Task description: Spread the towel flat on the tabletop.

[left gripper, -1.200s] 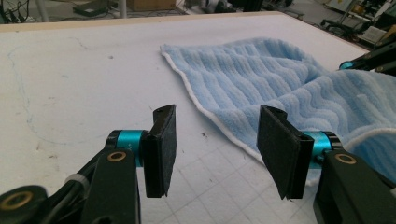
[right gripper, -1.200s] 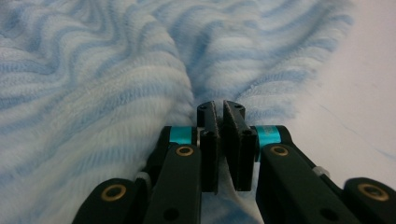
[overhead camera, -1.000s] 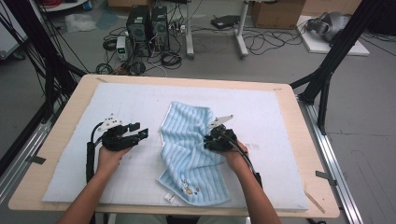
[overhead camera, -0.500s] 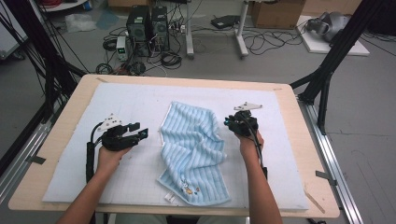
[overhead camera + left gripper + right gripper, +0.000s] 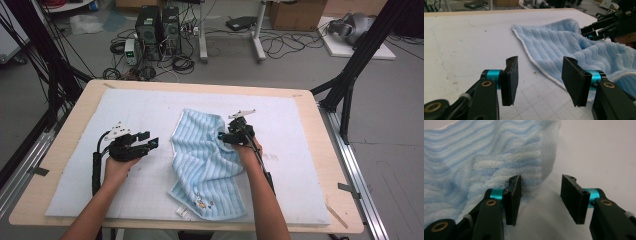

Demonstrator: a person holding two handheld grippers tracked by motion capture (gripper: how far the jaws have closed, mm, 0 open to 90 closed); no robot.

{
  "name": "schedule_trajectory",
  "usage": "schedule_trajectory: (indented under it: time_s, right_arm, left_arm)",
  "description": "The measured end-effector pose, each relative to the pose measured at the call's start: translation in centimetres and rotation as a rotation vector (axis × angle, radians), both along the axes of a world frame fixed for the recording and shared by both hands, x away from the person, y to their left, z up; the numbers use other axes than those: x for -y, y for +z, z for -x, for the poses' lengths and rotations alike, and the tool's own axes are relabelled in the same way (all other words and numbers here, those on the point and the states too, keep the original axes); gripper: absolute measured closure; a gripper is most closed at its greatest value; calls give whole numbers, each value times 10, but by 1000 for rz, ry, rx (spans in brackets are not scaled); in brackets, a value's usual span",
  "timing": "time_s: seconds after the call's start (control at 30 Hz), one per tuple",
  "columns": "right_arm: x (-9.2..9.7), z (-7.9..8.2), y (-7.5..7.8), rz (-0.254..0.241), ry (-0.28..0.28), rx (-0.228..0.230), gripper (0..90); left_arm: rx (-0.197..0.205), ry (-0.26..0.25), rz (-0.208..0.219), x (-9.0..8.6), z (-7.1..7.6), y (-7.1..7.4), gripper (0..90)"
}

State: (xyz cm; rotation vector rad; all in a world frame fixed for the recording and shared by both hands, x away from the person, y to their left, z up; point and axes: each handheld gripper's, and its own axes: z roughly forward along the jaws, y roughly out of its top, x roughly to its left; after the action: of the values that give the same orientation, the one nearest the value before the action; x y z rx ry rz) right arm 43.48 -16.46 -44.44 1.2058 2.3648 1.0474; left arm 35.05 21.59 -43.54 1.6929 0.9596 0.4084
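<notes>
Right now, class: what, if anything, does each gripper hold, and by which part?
Nothing. The right gripper jaws have just opened off the towel edge; the left gripper is open beside it.

A lab: computer towers [image 5: 159, 27], tangled cables [image 5: 280, 45] and black rig frames [image 5: 367, 50].

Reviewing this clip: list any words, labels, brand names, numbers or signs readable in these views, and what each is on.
No readable text in these views.
Towel: small embroidered picture near its front corner, no legible letters.
Towel's white tag at the front hem: too small to read.
Cardboard box on the floor beyond the table: any print is too blurred to read.
</notes>
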Motion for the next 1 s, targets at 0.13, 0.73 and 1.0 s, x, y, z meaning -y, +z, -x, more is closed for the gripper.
schedule_trajectory:
  time_s: [0.13,0.73,1.0]
  right_arm:
    - [-6,3,4,52,118,29,830]
    - [26,-29,28,564,-312,224,812]
    - [41,-24,28,310,-357,196,576]
  left_arm:
    - [-2,-5,-1,0,0,0,477]
    - [-8,-14,-19,4,2,-3,479]
    - [-12,-6,1,0,2,-3,476]
